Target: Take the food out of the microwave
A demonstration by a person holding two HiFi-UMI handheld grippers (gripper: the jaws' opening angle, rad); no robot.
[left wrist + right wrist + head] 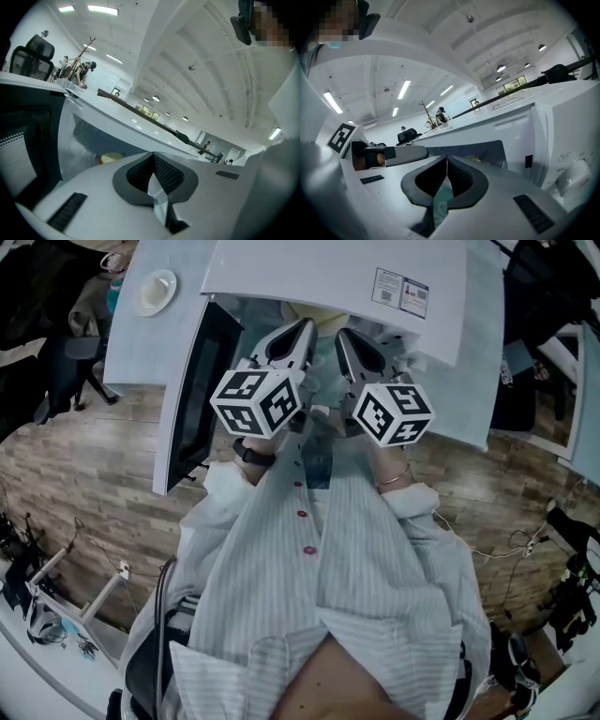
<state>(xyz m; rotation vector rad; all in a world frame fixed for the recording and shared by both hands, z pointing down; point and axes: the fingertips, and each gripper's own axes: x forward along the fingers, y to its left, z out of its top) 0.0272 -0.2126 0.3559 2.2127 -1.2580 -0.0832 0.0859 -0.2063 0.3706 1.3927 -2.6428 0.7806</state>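
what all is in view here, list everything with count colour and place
microwave: one, white, on the table, door swung open to the head view's left
food: one, pale yellow, inside the microwave
dish: one, white, on the table left of the microwave
table: one, pale grey
office chair: one, black, left of the table
floor: brown wood planks
shirt: one, pale striped, on the person
left hand-held gripper: one, white and dark grey, shut and empty, at the microwave opening
right hand-held gripper: one, same colours, shut and empty, beside the left
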